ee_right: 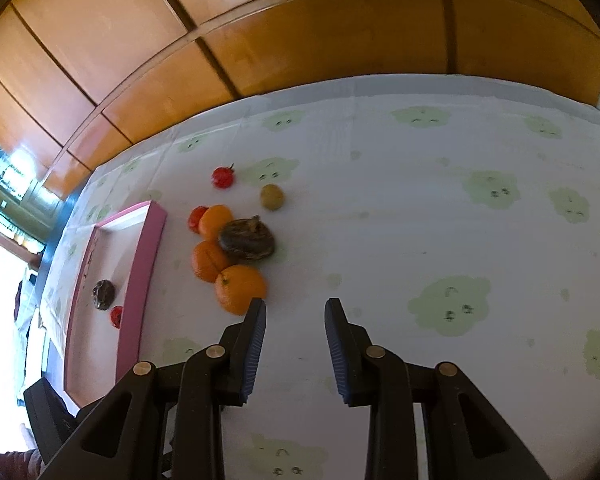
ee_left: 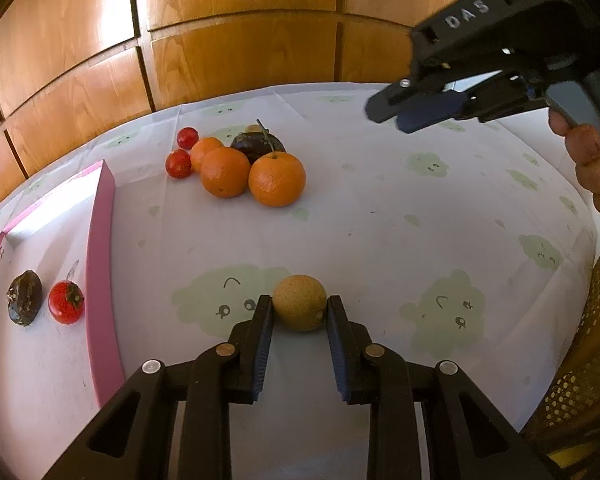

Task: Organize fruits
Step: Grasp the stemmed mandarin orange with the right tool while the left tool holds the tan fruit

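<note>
From the left wrist, a small tan fruit (ee_left: 299, 307) is seen clamped between the left gripper (ee_left: 300, 312) fingers, above the counter (ee_left: 380, 220); the pink tray (ee_left: 100, 264) lies to their left.

From the right wrist, the right gripper (ee_right: 296, 320) fingers are held apart, nothing between them; the nearest orange (ee_right: 240, 287) sits just left of the left fingertip.

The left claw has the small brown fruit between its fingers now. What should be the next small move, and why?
Probably lift the small brown fruit and carry it left, over the pink wall into the tray. The left claw is shut on it, and the tray already holds a dark fruit and a tomato, with bare floor beside them.
</note>
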A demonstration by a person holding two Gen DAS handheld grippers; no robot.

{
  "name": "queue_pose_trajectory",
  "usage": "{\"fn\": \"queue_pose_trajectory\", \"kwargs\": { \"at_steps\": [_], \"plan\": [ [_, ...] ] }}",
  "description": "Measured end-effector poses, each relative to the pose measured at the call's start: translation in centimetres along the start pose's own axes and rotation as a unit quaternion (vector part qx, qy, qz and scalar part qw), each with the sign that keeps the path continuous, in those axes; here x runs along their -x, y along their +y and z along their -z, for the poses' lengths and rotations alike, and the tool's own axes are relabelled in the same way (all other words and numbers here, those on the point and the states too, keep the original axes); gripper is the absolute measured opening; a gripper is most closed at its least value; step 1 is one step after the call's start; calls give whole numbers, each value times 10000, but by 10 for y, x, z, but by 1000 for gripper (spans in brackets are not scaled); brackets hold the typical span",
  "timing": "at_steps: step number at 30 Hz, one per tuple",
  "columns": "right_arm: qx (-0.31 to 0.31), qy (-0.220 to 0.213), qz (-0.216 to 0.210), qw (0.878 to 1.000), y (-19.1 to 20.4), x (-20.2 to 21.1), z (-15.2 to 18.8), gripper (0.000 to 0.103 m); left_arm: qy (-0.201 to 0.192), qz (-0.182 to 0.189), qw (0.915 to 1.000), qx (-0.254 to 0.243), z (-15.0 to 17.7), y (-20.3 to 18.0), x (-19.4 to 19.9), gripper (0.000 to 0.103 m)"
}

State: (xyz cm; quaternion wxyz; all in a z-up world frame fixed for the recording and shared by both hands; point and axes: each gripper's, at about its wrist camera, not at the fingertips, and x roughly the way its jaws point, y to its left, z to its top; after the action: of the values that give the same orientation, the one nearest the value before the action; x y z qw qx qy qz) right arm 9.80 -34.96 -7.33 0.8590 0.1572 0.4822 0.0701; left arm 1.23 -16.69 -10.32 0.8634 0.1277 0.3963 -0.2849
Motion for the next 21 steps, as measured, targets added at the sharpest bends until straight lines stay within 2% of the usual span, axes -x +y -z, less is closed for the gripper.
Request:
{"fn": "queue_pose_trajectory", "kwargs": {
  "at_steps": [11,13,17,19,21],
  "plan": [
    [194,329,-341,9987,32,-31,-14,31,-76,127,9999,55,1,3,2,27],
    [401,420,-181,9981,42,-42,-15,37,-75,155,9998,81,1,4,2,27],
    [796,665,-3,9946,55,-61,-14,38,-81,183,9998,90,1,5,2,27],
    [965,707,191,9926,59,-69,-13,42,-80,195,9997,94,1,5,2,27],
    [1014,737,249,9918,60,-75,-14,42,-80,195,9997,98,1,5,3,27]
  ]
}}
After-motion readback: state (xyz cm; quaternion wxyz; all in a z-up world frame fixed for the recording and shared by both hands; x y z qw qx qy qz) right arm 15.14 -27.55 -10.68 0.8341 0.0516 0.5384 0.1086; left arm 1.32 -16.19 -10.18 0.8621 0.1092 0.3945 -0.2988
